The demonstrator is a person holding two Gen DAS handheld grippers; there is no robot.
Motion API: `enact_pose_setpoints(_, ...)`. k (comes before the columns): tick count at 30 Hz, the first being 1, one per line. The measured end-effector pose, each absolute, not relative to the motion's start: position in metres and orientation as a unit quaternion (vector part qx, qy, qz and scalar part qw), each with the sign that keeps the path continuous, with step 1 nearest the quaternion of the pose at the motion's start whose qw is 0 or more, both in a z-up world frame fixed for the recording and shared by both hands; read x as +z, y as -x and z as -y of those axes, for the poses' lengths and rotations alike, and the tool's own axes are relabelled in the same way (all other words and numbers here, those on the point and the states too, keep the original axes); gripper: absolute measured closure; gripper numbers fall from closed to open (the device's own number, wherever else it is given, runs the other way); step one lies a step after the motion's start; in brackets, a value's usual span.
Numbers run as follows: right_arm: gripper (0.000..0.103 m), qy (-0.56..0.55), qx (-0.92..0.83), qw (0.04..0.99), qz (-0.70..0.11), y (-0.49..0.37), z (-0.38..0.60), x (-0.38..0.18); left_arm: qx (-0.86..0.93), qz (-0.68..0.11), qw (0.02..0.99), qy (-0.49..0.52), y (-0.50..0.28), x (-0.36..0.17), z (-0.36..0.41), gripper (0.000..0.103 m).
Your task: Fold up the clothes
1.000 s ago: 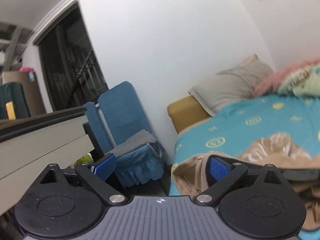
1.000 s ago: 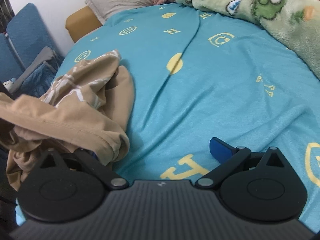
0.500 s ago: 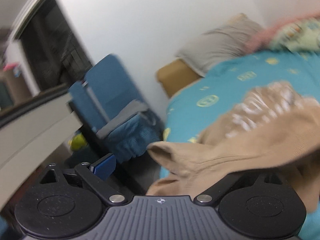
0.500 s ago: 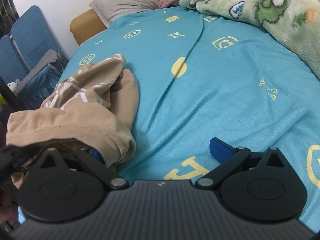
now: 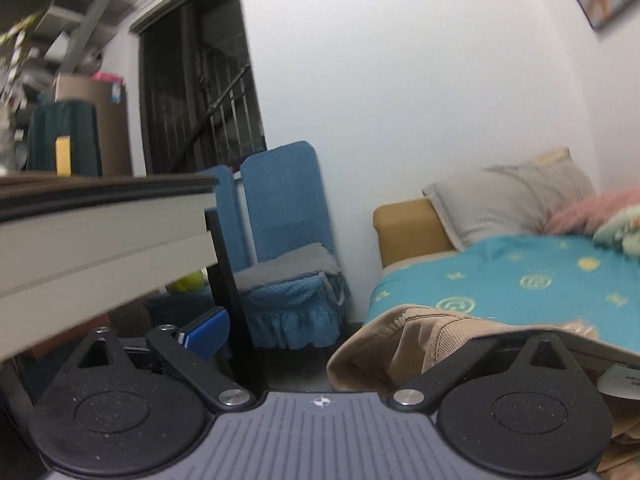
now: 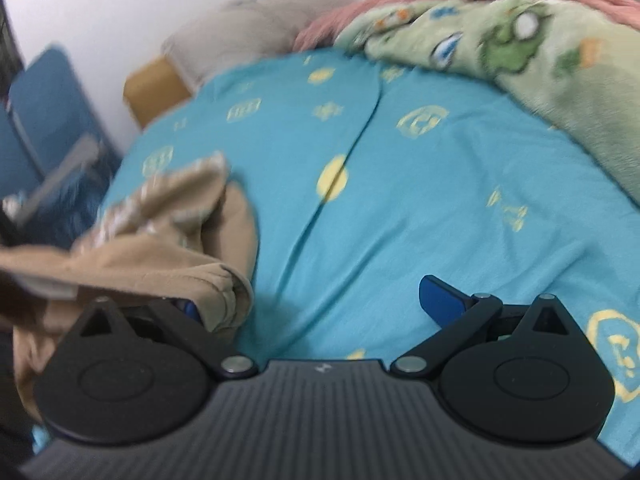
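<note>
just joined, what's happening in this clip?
A person with a hand-held gripper in each hand is starting to fold a tan garment that lies bunched at the edge of a bed with a turquoise sheet. Both the left hand-held gripper and the right hand-held gripper are open, each with fabric draped over one finger. Nothing is folded yet.

Home bedroom, bed [image 6: 420,200], pillow [image 5: 508,196], blanket [image 6: 520,48]

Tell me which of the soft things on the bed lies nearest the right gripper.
The tan garment, bunched at the bed's near left corner and draped over one finger of the right gripper. The grey pillow and green cartoon blanket lie far back.
</note>
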State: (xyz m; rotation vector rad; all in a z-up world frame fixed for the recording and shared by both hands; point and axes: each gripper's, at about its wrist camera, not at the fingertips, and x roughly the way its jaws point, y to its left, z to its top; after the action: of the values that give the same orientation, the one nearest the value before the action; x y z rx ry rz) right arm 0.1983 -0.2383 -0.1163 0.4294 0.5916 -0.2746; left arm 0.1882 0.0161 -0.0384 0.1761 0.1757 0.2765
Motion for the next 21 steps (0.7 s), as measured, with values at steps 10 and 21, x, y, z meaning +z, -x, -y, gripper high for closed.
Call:
enact_pose_setpoints(10, 0.000, -0.206, -0.157, 0.945, -0.199, -0.183, 0.246, -0.074, 0.152, -0.035, 0.986, -0.053, -0.153, -0.020, -0.013, 0.001)
enact_pose_setpoints(21, 0.000, -0.040, -0.090, 0.969, -0.225, -0.147, 0.228, -0.005, 0.176, 0.084, 0.980, -0.046, -0.072, 0.057, -0.009, 0.000)
